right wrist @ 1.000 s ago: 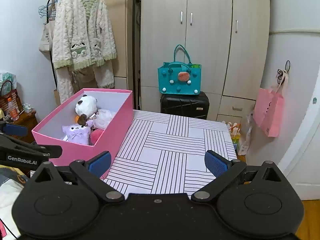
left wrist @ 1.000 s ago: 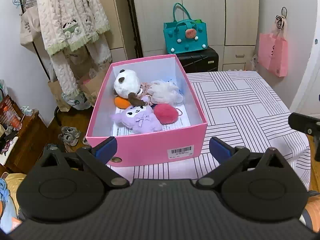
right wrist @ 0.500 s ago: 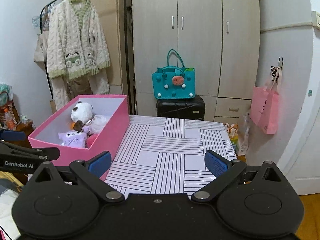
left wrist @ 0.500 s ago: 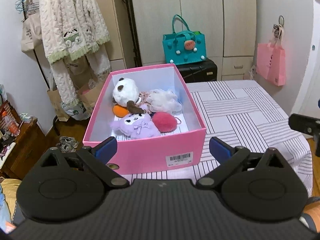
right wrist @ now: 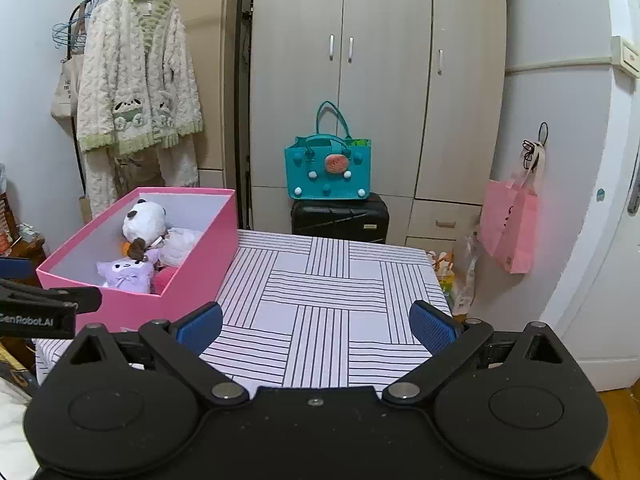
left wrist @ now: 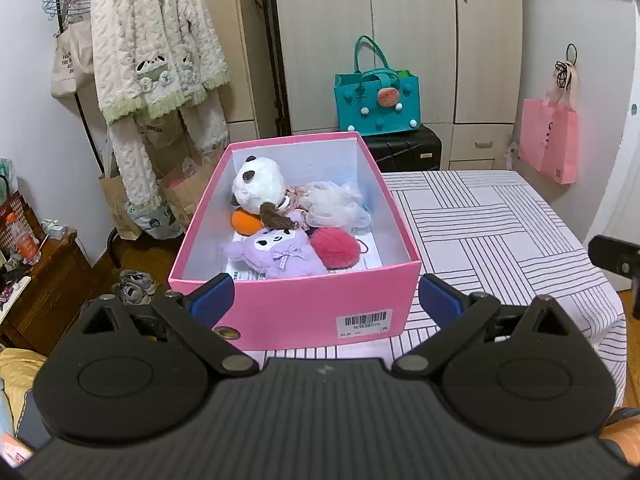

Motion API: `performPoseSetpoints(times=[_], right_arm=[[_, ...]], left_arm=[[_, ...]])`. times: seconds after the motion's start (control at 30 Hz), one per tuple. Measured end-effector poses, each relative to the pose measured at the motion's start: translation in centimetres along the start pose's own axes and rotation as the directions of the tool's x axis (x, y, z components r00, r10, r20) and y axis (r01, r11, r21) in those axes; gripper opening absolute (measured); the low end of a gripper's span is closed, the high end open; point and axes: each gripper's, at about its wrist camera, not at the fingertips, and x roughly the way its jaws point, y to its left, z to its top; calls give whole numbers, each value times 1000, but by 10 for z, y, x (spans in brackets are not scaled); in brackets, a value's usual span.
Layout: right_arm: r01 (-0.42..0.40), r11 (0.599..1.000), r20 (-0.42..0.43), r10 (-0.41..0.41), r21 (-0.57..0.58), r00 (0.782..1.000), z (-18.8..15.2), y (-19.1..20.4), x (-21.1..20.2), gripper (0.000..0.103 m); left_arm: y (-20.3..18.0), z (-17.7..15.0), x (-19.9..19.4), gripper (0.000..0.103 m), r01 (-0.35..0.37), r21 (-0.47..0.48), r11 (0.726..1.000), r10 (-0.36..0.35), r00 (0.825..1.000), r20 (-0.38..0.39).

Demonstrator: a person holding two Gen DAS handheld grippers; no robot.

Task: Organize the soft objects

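Open-topped pink cardboard box (left wrist: 304,308) w/ barcode sticker sits at left end of table under white cloth w/ black line pattern (left wrist: 480,224). Inside the box, all bunched together: white panda plush (left wrist: 258,186) toward the back, orange ball (left wrist: 245,222) just below it, small brown tuft (left wrist: 276,218), white gauzy puff (left wrist: 332,206) to the right, lilac plush w/ bow (left wrist: 280,254) at front, pink-red pom-pom (left wrist: 335,248) touching its right side. Printed paper sheet (left wrist: 370,256) on box floor. Left gripper (left wrist: 320,296) hangs just in front of box's near wall, blue-padded jaws spread wide, nothing betw them. Right gripper (right wrist: 316,322) over bare cloth to right of box, jaws likewise wide apart & empty. Behind table: teal tote bag (right wrist: 328,168) atop black suitcase (right wrist: 340,218), pale wardrobe (right wrist: 376,72), cream fleece robe (right wrist: 136,92) on rack.
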Motion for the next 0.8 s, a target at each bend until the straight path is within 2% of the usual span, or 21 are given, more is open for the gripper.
performPoseSetpoints(times=[0.47, 0.5, 0.8], right_arm=[[8, 1000, 2, -8, -8, 1000, -2, 1, -4, 101], [8, 1000, 0, -8, -8, 1000, -3, 0, -4, 101], [10, 1000, -7, -10, -10, 1000, -3, -1, -2, 101]], left_arm=[[-2, 0, -3, 101, 12, -1, 1000, -12, 1000, 1], [-2, 0, -3, 103, 11, -8, 1000, -11, 1000, 1], [-2, -2, -5, 103, -7, -11, 1000, 7, 1000, 2]])
